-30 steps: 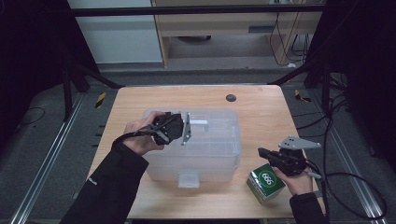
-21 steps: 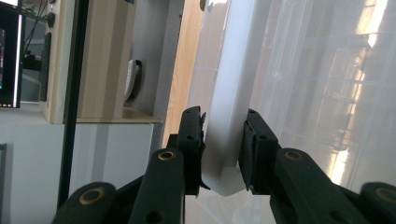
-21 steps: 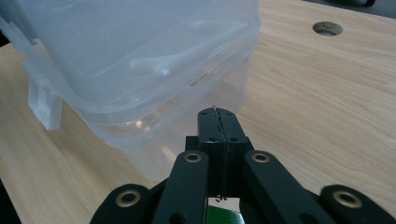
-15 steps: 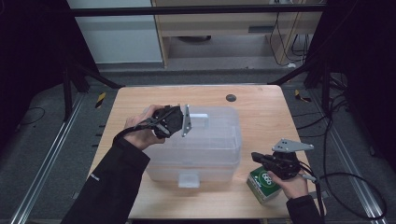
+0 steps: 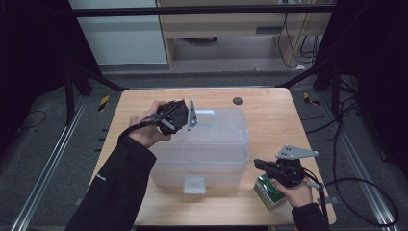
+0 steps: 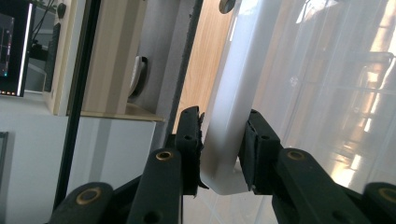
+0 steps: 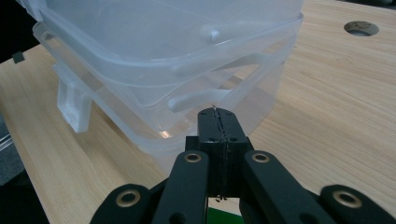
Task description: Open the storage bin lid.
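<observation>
The left gripper (image 6: 223, 151) has its two black jaws set one on each side of the white rim of the lid (image 6: 231, 112) of the clear plastic storage box (image 5: 211, 144); the left gripper view shows the rim corner lying between the pads, close against both, with no clear gap on either side, so the rim counts as grasped. In the high view, the left gripper (image 5: 185, 115) sits at the box's far-left corner, held level by the left hand (image 5: 149, 127), with its grey three-cornered plate standing on edge above the lid. The right gripper (image 7: 218, 135) has its jaws clenched together with nothing between them; the pads meet along a single seam. Its tips point toward the near-right lower wall of the box, close to it but apart from it. In the high view, the right gripper (image 5: 262, 166) lies low over the table (image 5: 279, 120), just beside the box's near-right corner, with a green and white packet (image 5: 267, 190) beneath the right hand (image 5: 298, 195). The box stands at the centre of the wooden table with its front latch (image 5: 194, 185) facing the person. A round hole (image 5: 237, 100) sits in the tabletop beyond the box.
</observation>
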A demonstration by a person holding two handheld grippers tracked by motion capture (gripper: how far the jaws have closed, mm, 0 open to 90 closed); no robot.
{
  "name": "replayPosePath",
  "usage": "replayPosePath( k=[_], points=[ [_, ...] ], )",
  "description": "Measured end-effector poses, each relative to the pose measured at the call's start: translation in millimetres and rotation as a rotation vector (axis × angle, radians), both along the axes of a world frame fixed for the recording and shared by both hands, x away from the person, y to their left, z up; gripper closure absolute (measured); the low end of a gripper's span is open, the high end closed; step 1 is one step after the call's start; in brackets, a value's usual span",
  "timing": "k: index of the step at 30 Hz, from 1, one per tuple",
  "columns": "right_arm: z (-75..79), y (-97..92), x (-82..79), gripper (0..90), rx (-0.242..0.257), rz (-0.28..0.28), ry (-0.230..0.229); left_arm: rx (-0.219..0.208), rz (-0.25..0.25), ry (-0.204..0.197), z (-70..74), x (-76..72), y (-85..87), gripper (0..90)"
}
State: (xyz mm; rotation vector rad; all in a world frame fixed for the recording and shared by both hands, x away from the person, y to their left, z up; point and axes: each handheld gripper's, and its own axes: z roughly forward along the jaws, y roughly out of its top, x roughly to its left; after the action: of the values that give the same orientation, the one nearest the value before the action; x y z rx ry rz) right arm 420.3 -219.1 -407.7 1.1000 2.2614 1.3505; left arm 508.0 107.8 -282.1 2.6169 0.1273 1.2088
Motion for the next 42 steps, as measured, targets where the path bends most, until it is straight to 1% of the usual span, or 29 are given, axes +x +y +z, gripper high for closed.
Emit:
replayPosePath(
  k=[2, 3, 8, 10, 12, 13, 14, 16, 18, 20, 22, 24, 26, 27, 28, 29, 30, 31, 32, 33, 34, 35, 36, 38, 39, 40, 42],
  points=[
    [-0.5, 1.4, 0.1, 90.0, 0.006, -0.001, -0.006, -0.006, 0.003, 0.002, 0.7, 1.9, 0.2, 70.0],
    [-0.3, 2.7, -0.2, 90.0, 0.013, -0.003, -0.017, -0.009, 0.003, 0.004, 1.2, 2.7, 0.4, 70.0],
    [0.7, 5.6, -0.3, 90.0, 0.039, 0.002, -0.013, -0.023, 0.007, 0.007, 2.4, 6.5, 0.3, 69.9],
    [0.8, 7.7, 0.1, 90.0, 0.038, 0.009, -0.012, -0.016, 0.009, 0.01, 3.8, 8.2, 0.2, 69.8],
    [0.9, 10.1, 0.3, 90.0, 0.044, 0.019, -0.011, -0.026, 0.01, 0.011, 3.7, 9.5, 0.0, 69.8],
    [1.6, 12.4, 0.6, 90.0, 0.055, 0.025, -0.013, -0.023, 0.009, 0.011, 4.0, 9.9, -0.1, 69.8],
    [1.6, 12.4, 0.6, 90.0, 0.055, 0.025, -0.013, -0.025, 0.01, 0.012, 4.2, 10.4, -0.1, 69.8],
    [3.1, 15.7, 1.6, 90.0, 0.076, 0.032, -0.018, -0.03, 0.013, 0.014, 4.6, 11.7, -0.4, 69.7],
    [3.7, 17.1, 1.4, 90.0, 0.082, 0.031, -0.022, -0.031, 0.013, 0.014, 4.6, 12.0, -0.3, 69.7],
    [4.5, 20.1, 1.9, 90.0, 0.09, 0.042, -0.021, -0.03, 0.012, 0.017, 4.8, 11.9, 0.1, 69.5],
    [4.5, 22.2, 2.5, 90.0, 0.098, 0.043, -0.025, -0.02, 0.009, 0.028, 5.6, 11.2, 0.6, 69.3],
    [4.6, 22.2, 2.7, 90.0, 0.102, 0.043, -0.027, -0.015, 0.005, 0.024, 5.1, 9.7, 0.6, 69.2],
    [4.0, 22.4, 2.4, 90.0, 0.101, 0.04, -0.023, -0.022, 0.003, 0.021, 4.0, 8.6, 0.5, 68.1],
    [3.5, 22.3, 2.5, 90.0, 0.102, 0.041, -0.022, -0.02, 0.003, 0.008, 3.8, 7.5, 1.1, 66.5],
    [3.1, 22.3, 2.4, 90.0, 0.102, 0.04, -0.024, -0.02, 0.003, 0.008, 3.8, 7.5, 1.1, 64.5],
    [3.1, 22.3, 2.4, 90.0, 0.102, 0.04, -0.024, -0.033, 0.005, 0.004, 3.2, 6.7, 1.7, 64.5],
    [3.0, 22.4, 2.3, 90.0, 0.103, 0.041, -0.018, -0.033, 0.003, 0.005, 4.1, 5.6, 2.9, 62.9],
    [2.7, 22.5, 2.1, 90.0, 0.099, 0.04, -0.02, -0.054, -0.001, 0.007, 4.3, 3.9, 4.2, 60.9],
    [2.6, 22.4, 2.0, 90.0, 0.101, 0.04, -0.019, -0.062, -0.004, 0.005, 5.5, 1.5, 6.0, 58.9],
    [2.4, 22.4, 2.0, 90.0, 0.101, 0.04, -0.02, -0.068, -0.007, 0.005, 7.0, -1.1, 8.0, 55.0],
    [2.4, 22.4, 2.0, 90.0, 0.101, 0.04, -0.019, -0.084, -0.011, 0.01, 8.2, -3.9, 10.3, 53.1],
    [2.4, 22.4, 2.0, 90.0, 0.101, 0.04, -0.019, -0.099, -0.012, 0.013, 9.6, -6.6, 12.7, 53.1],
    [2.3, 22.5, 1.8, 90.0, 0.102, 0.039, -0.021, -0.103, -0.01, 0.012, 11.6, -9.0, 15.2, 51.0],
    [2.2, 22.7, 1.5, 90.0, 0.099, 0.037, -0.023, -0.133, -0.003, 0.016, 13.9, -13.9, 21.3, 47.9],
    [2.2, 22.8, 1.3, 90.0, 0.098, 0.037, -0.02, -0.164, 0.001, 0.021, 16.1, -18.1, 28.9, 46.0],
    [2.2, 22.8, 1.3, 90.0, 0.098, 0.037, -0.02, -0.164, 0.001, 0.021, 16.1, -18.1, 28.9, 45.4],
    [2.0, 22.8, 1.2, 90.0, 0.099, 0.037, -0.019, -0.208, 0.003, 0.025, 16.8, -21.5, 36.9, 44.7]
  ],
)
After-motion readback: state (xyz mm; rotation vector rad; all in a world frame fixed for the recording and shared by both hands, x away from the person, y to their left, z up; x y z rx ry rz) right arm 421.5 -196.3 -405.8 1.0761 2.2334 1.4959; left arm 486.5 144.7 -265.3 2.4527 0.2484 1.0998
